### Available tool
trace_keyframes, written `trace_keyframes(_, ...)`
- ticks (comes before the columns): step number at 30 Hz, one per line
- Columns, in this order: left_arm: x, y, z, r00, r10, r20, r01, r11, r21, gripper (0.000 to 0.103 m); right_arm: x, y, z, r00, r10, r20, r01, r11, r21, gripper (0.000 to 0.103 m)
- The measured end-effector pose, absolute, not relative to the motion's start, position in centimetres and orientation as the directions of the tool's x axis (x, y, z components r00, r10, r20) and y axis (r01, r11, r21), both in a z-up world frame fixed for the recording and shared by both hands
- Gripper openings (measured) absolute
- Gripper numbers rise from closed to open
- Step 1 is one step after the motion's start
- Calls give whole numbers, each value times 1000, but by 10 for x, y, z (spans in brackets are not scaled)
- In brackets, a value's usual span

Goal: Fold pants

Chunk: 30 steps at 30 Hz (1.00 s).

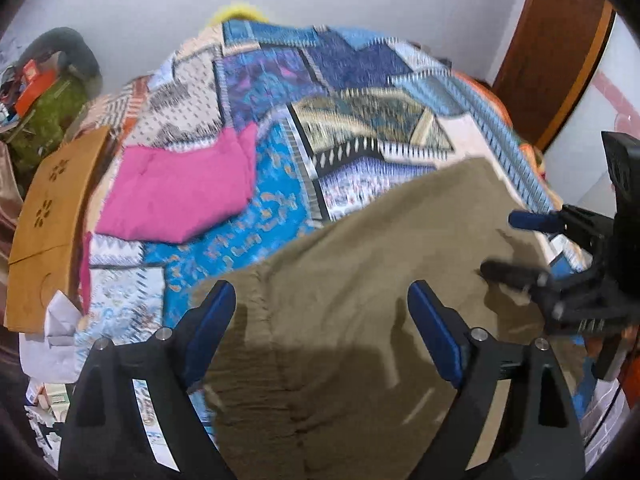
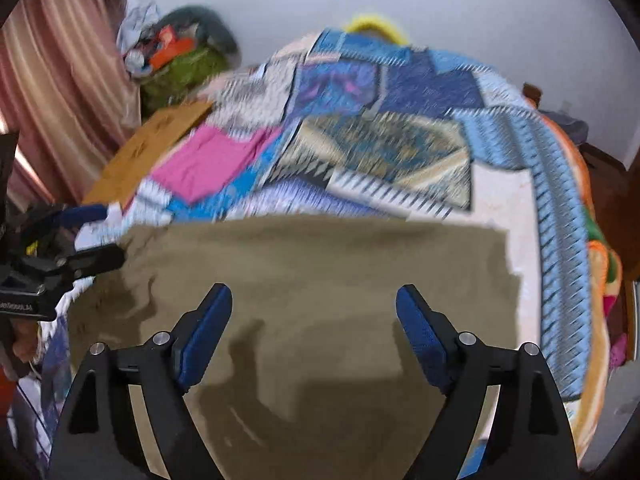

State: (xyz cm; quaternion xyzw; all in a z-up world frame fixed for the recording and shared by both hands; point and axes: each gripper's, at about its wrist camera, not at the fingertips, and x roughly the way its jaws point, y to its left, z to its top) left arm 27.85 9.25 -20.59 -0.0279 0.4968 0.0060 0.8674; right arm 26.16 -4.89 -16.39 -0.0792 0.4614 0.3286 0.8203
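Olive-brown pants [image 1: 360,300] lie flat on a patchwork bedspread [image 1: 320,100]; they also fill the near half of the right wrist view [image 2: 320,280]. My left gripper [image 1: 322,304] is open and empty, hovering over the pants. My right gripper [image 2: 314,308] is open and empty above the pants too. The right gripper shows at the right edge of the left wrist view [image 1: 516,244], jaws apart. The left gripper shows at the left edge of the right wrist view [image 2: 92,236], jaws apart. Both views are motion-blurred.
A folded pink garment [image 1: 180,192] lies on the bedspread [image 2: 400,140] beyond the pants, also in the right wrist view [image 2: 208,160]. A tan wooden board [image 1: 48,216] sits at the bed's left edge. A cluttered green heap [image 1: 44,112] stands at the far left. A wooden door [image 1: 552,52] is at the right.
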Motion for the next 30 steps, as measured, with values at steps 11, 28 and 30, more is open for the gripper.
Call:
trace_keyframes(11,237,87,-234,490,12,-872,-4,1000,11,90,227,-72,-210,222,433,-874,-607,762,223,82)
trace_keyframes(28,165,93,-228,518,24,-855,-53,999,-4,90,161,-137,-209,279,431,-858,-502,827,252,82)
trace_keyframes(30,159,96,-227,521,11,-854,-65,998,-27,90,154,-144,-210,290,428,-856,-491,834,251,82)
